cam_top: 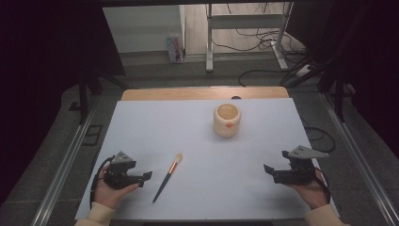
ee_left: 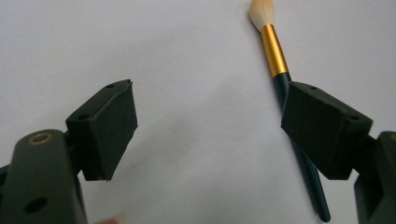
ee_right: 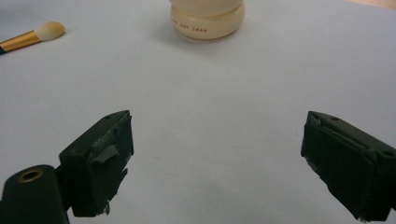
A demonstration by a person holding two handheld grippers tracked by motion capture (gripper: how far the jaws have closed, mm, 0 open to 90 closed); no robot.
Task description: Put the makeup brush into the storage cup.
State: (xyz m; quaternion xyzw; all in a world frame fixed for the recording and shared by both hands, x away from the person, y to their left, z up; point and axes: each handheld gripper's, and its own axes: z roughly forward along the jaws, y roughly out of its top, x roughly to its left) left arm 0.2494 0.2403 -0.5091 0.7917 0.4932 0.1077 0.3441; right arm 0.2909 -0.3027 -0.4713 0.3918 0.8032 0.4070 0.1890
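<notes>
A brush (cam_top: 167, 177) with a dark handle, gold ferrule and pale bristles lies on the white table (cam_top: 197, 141), left of centre. Behind it, right of centre, stands a cream round pot (cam_top: 227, 119) with an orange mark on its front. My left gripper (cam_top: 147, 176) rests at the front left, held in a hand, jaws wide apart and empty. In the left gripper view the brush (ee_left: 275, 53) runs just behind the right pad (ee_left: 322, 126). My right gripper (cam_top: 269, 168) sits at the front right, open and empty. The right gripper view has the pot (ee_right: 207, 18) ahead and the brush tip (ee_right: 49, 31) at upper left.
A wooden strip (cam_top: 204, 93) borders the table's far edge. Beyond it are a metal stand's legs (cam_top: 244, 33), cables on the floor and a small patterned carton (cam_top: 174, 48). Metal rails (cam_top: 66, 165) run along both sides of the table.
</notes>
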